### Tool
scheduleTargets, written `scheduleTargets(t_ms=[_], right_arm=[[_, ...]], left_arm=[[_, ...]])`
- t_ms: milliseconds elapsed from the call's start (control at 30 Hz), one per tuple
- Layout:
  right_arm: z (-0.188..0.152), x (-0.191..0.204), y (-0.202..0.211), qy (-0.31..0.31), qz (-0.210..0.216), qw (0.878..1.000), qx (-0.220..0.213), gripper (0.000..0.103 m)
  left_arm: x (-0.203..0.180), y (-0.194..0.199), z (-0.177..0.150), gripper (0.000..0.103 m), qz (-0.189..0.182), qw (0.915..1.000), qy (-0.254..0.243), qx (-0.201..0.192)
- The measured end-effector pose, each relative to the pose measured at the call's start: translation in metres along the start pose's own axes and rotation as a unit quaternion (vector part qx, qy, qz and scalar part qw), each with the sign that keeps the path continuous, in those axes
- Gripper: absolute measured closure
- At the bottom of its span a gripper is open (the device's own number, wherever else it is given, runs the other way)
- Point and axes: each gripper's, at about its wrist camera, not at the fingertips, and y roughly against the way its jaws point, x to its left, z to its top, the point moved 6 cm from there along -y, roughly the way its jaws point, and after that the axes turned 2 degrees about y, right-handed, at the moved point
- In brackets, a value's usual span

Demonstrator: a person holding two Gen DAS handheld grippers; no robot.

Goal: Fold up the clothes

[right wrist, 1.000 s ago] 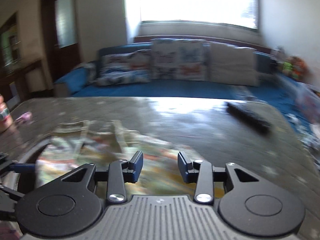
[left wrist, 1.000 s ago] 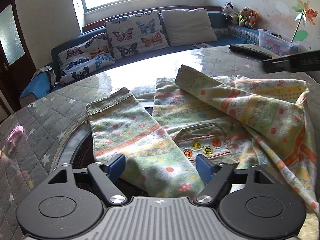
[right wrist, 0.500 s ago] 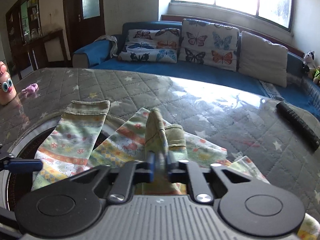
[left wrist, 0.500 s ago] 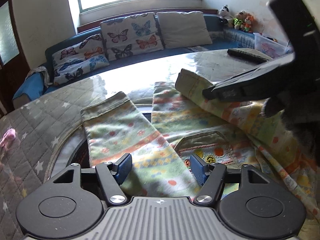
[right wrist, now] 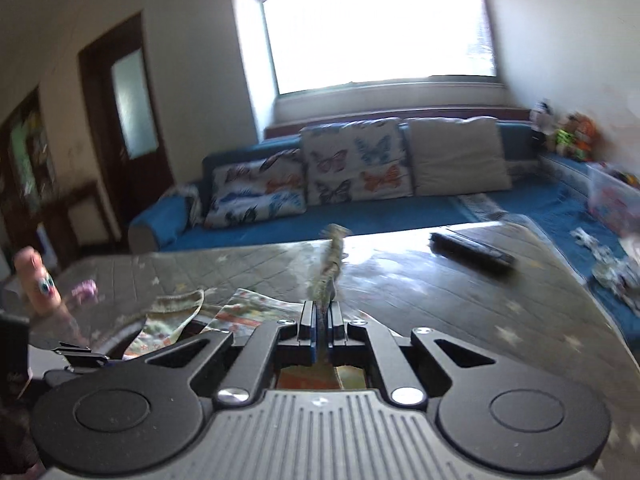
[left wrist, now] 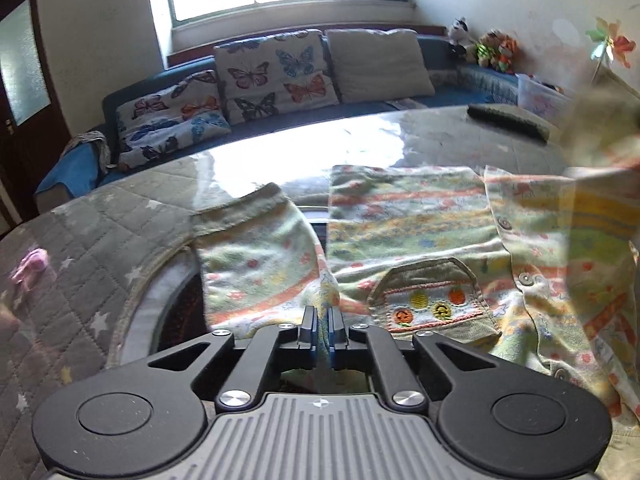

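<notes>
A child's green patterned garment (left wrist: pixel 408 224) with orange stripes and an embroidered pocket (left wrist: pixel 432 304) lies spread on the grey quilted table (left wrist: pixel 100 248). My left gripper (left wrist: pixel 322 330) is shut on the near edge of its left sleeve (left wrist: pixel 256 256). My right gripper (right wrist: pixel 321 330) is shut on another part of the garment, a cuff strip (right wrist: pixel 330 268) that stands up from the jaws above the table. That lifted part appears blurred at the right edge of the left wrist view (left wrist: pixel 600 140).
A black remote (left wrist: pixel 508 120) lies on the far right of the table, also in the right wrist view (right wrist: pixel 472 254). A pink toy (left wrist: pixel 30 266) lies at the left. A blue sofa (left wrist: pixel 280 128) with butterfly cushions stands behind the table.
My left gripper has closed on the sleeve edge. My right gripper, shut on the cuff, has lifted it up and to the right, unfolding the sleeve off the garment body.
</notes>
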Motion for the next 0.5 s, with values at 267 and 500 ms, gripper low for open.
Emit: scheduleTargets(t_ms=[267, 500], right_arm=[[-0.055, -0.063, 0.067, -0.084, -0.063, 0.994, 0.009, 0.099], [-0.123, -0.114, 0.101, -0.156, -0.133, 0.977, 0.058, 0.093]], left_arm=[[0.033, 0.048, -0.016, 0.099, 0.014, 0.999, 0.037, -0.019], [0.057, 0.088, -0.048, 0.1, 0.017, 0.9979, 0.061, -0.011]])
